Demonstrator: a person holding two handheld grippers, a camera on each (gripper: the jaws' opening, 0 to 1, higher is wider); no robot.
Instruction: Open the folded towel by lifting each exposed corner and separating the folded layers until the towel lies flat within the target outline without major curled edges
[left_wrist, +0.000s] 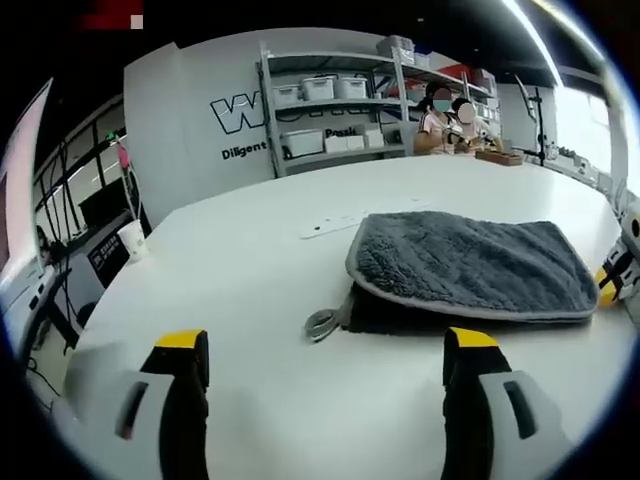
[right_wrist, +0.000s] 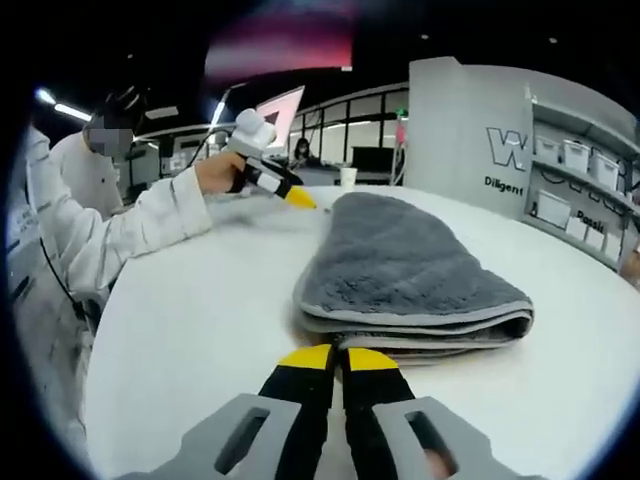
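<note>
Left tongs (left_wrist: 325, 352) jaws wide apart, nothing between them, yellow tips low over the white bench (left_wrist: 250, 260), short of the towel. In the right gripper view the left tongs (right_wrist: 300, 199) come in at far left, held in a person's hand (right_wrist: 218, 170) with a white sleeve (right_wrist: 130, 225), yellow tip just beside the far end of the towel; touching or not, cannot tell. Right tongs (right_wrist: 338, 358) jaws together, yellow tips meeting, gripping nothing, just short of the towel's near folded edge, close over the bench (right_wrist: 180, 330). Right tongs (left_wrist: 612, 280) also peek in at the right edge of the left gripper view, next to the towel's right end. Grey towel (left_wrist: 470, 262) lies folded on the bench, several layers stacked, lighter trim along the edges, a small loop tag sticking out at its near-left corner. From the right side the towel (right_wrist: 400, 265) shows stacked folded layers at its near end. A pale flat strip (left_wrist: 330, 226) lies on the bench just beyond the towel. A white cup (left_wrist: 133, 239) sits near the left bench edge. Far back, metal shelving (left_wrist: 335, 100) with white bins against a white wall with lettering, and people seated at the far right.
</note>
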